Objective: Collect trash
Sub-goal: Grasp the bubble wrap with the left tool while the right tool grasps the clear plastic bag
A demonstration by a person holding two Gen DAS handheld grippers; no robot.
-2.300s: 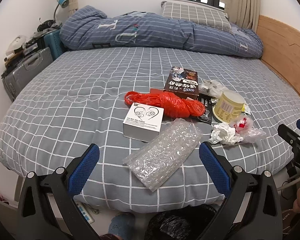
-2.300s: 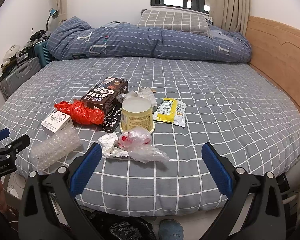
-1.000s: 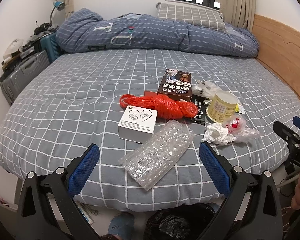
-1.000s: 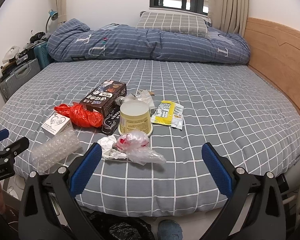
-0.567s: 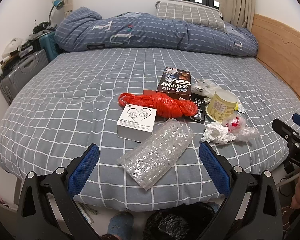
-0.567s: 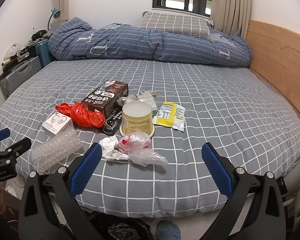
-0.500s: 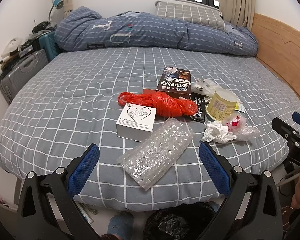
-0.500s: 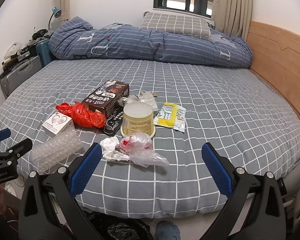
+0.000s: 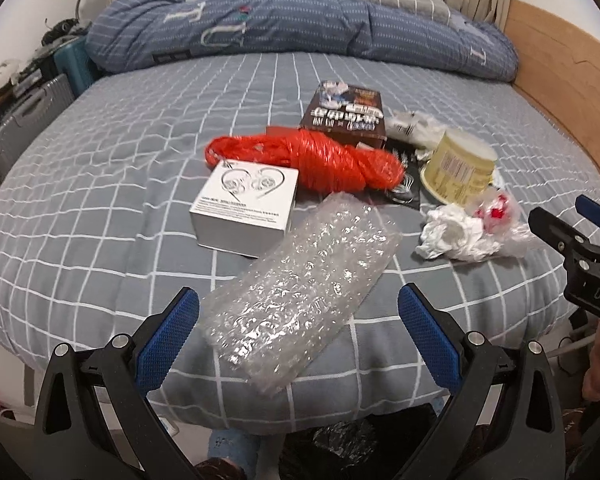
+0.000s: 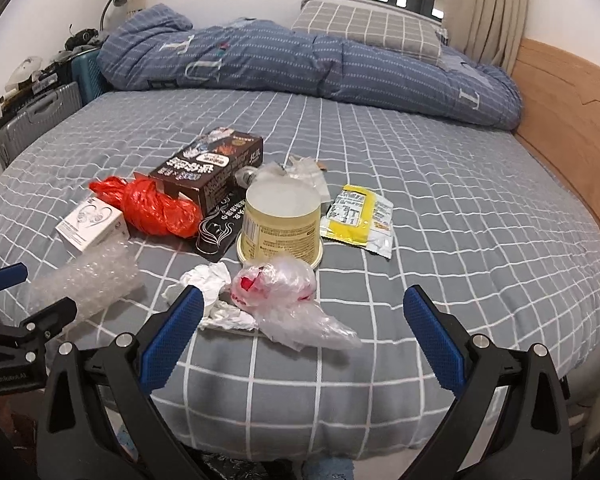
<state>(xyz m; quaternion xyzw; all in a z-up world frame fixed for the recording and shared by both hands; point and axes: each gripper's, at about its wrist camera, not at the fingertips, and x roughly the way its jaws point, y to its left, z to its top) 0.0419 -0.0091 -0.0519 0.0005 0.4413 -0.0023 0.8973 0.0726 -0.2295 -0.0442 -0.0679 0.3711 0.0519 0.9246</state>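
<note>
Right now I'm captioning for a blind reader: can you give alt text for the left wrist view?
An open left claw hovers at the near edge of a grey checked bed, lined up with a sheet of bubble wrap. Beyond it lie a white box, red plastic bag, crumpled tissue and yellow tub.

The black bag [image 9: 340, 446] below the bed edge is mostly hidden.
</note>
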